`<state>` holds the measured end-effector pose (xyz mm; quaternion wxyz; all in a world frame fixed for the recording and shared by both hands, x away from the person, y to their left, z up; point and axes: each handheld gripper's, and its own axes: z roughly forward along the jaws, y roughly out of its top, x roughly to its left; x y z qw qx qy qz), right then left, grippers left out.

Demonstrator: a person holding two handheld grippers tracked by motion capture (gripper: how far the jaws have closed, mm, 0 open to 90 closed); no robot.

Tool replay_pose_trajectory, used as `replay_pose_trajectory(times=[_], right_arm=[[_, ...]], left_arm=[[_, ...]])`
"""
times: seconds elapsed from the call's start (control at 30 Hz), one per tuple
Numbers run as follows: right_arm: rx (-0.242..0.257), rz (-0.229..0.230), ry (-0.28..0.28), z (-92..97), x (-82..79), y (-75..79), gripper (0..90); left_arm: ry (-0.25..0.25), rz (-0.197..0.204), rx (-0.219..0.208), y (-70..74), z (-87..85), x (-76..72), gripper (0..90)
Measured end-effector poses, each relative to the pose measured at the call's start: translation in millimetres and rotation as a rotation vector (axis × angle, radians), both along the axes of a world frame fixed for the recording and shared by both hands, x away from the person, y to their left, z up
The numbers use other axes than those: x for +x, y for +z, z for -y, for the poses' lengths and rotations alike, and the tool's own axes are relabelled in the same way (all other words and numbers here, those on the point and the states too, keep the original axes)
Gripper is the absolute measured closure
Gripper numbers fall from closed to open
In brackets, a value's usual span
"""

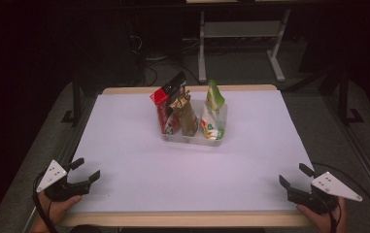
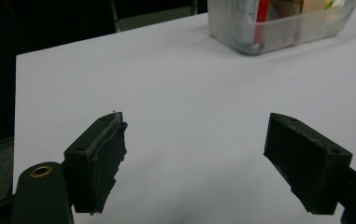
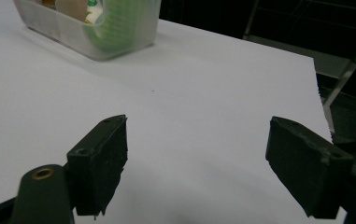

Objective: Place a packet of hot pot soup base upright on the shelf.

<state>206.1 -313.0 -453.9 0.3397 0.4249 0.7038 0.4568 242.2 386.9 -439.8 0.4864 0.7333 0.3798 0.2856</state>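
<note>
A clear plastic bin [image 1: 192, 137] stands a little beyond the middle of the white table [image 1: 124, 160]. In it stand upright snack packets: a red one [image 1: 164, 104], a brown one [image 1: 186, 114] and a green-and-white one [image 1: 214, 109]. My left gripper [image 1: 86, 171] rests open at the near left corner, nothing between its jaws. My right gripper [image 1: 295, 176] rests open at the near right corner, also empty. The left gripper view shows its own jaws [image 2: 194, 158] wide apart, with the bin [image 2: 278, 32] far ahead. In the right gripper view the jaws [image 3: 196, 163] are apart too, the bin [image 3: 96, 37] up left.
The table's wooden front edge [image 1: 187, 219] runs between my two hands. Dark floor surrounds the table, with a desk frame's metal legs [image 1: 202, 48] and cables behind it. White surface lies open between the grippers and the bin.
</note>
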Motion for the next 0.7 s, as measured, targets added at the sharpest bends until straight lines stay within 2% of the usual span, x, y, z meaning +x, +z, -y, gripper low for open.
replay_pose_trajectory(times=[0.1,0.17,0.27,0.53,0.57,0.63,0.7], right_arm=[[0.012,-0.005,0.0,-1.6,0.4,0.2,20.1],[-0.004,0.004,0.002,-3.3,-0.1,1.7,20.1],[-0.004,0.011,0.009,-5.3,0.2,4.2,20.3],[-0.061,0.009,0.03,-13.9,2.1,4.3,20.3],[-0.064,0.007,0.03,-14.3,2.3,4.0,20.2],[-0.063,0.005,0.034,-14.5,3.0,3.3,20.3],[-0.064,-0.006,0.033,-14.9,4.6,2.4,20.2]], left_arm=[[-0.003,0.002,0.003,1.9,0.8,-1.1,19.5],[-0.004,0.002,-0.01,3.0,1.5,-1.2,19.4],[-0.008,-0.006,0.0,2.2,3.7,-0.3,19.3],[-0.013,-0.011,0.007,1.4,8.4,1.6,19.3],[-0.013,-0.014,-0.004,0.7,8.2,1.8,19.3],[-0.01,-0.018,0.013,-0.1,8.5,1.9,19.4],[-0.009,-0.021,0.004,-0.1,7.5,2.1,19.4]])
